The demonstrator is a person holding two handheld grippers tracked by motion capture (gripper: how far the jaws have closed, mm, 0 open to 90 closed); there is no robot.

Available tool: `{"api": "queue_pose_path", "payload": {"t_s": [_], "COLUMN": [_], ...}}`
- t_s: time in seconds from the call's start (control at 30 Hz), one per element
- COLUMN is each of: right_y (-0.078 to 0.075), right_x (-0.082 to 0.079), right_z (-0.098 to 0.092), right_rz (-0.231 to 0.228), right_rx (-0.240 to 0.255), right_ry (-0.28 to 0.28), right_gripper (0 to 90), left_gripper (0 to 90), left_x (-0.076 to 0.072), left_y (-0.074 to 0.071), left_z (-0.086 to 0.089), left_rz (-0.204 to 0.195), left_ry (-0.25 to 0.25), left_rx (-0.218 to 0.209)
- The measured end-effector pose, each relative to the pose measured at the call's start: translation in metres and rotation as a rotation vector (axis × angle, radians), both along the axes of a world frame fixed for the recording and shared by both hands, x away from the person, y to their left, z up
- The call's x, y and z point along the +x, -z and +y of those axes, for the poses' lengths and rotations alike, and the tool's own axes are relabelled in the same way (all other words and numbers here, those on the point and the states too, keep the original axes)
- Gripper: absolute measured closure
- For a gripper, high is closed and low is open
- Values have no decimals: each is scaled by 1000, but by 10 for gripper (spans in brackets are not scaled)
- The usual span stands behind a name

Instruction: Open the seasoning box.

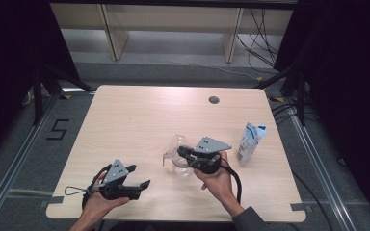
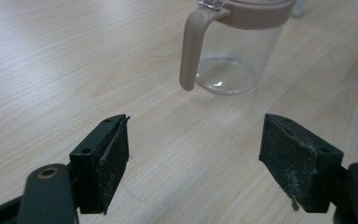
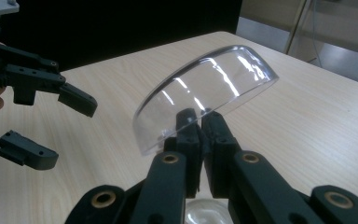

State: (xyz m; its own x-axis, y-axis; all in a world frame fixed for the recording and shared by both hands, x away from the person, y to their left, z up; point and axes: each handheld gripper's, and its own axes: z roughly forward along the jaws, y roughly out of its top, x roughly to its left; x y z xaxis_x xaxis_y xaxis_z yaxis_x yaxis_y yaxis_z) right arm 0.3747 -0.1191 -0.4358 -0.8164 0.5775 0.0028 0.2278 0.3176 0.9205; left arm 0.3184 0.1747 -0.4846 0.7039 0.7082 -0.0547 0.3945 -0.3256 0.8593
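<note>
A clear plastic jug [image 1: 179, 166] [image 2: 233, 46] with a beige handle [image 2: 190, 51] and beige rim stands upright on the table near its middle front. My right gripper [image 1: 184, 152] [image 3: 200, 116] is shut on the edge of a clear domed lid [image 1: 176, 143] [image 3: 205, 93], holding it tilted just above the jug. My left gripper [image 1: 138, 176] [image 2: 196, 158] [image 3: 63, 130] is open with nothing between its pads, low over the table to the left of the jug and pointing toward it.
A blue-and-white pouch [image 1: 250, 142] stands near the table's right edge. A round cable hole [image 1: 214, 100] sits at the back of the light wooden table [image 1: 125, 120]. Dark curtains flank both sides.
</note>
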Motion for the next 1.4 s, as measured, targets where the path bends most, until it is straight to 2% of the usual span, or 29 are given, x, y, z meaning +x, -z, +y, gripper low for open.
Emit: {"api": "queue_pose_path", "payload": {"t_s": [0.1, 0.13, 0.2, 0.33, 0.43, 0.6, 0.63, 0.7, 0.83, 0.87, 0.93, 1.2, 1.23, 1.3, 1.37, 1.4], "right_y": [0, 0, -1, -3, -3, -2, -2, -2, -2, -2, -2, 0, 0, 0, 0, 1], "right_x": [-1, 0, -1, 0, 0, 0, 0, 0, 0, 0, -2, 0, -2, -1, 0, -1], "right_z": [4, 6, 7, 9, 10, 11, 11, 11, 12, 11, 12, 15, 16, 15, 16, 17], "right_rz": [19, -3, 12, -15, -14, -11, -15, -14, -13, -26, 5, -20, 5, -5, -10, 6], "right_rx": [9, 8, 7, -3, 0, 9, 9, 9, 9, -4, 7, -2, 11, -6, 0, -1], "right_ry": [-9, -4, -14, -24, -28, -35, -36, -35, -36, -19, -11, -40, -29, -38, -38, -42], "right_gripper": [866, 864, 864, 864, 863, 863, 862, 862, 862, 862, 862, 861, 862, 861, 861, 861], "left_gripper": [236, 236, 236, 237, 237, 238, 237, 237, 234, 234, 234, 234, 234, 234, 234, 234], "left_x": [-1, -1, -1, -1, 0, 1, 0, 0, 1, 0, 0, 0, 0, 0, 1, 1], "left_y": [1, 1, 0, 0, 1, 1, 1, 2, 1, 2, 1, 2, 2, 2, 2, 2], "left_z": [0, 0, 0, 0, 1, 1, 1, 0, 0, 0, 0, -1, -1, -1, -1, 0], "left_rz": [3, 2, 1, 1, 3, -1, 8, 7, 2, 2, 0, 1, 1, 1, 0, 0], "left_ry": [-3, 1, 3, 3, 8, 9, 0, -1, -2, -4, 1, 7, 9, 11, 13, 15], "left_rx": [6, 1, 3, 2, -14, -9, -8, -17, -9, -8, -7, -8, -6, -6, -8, 10]}}
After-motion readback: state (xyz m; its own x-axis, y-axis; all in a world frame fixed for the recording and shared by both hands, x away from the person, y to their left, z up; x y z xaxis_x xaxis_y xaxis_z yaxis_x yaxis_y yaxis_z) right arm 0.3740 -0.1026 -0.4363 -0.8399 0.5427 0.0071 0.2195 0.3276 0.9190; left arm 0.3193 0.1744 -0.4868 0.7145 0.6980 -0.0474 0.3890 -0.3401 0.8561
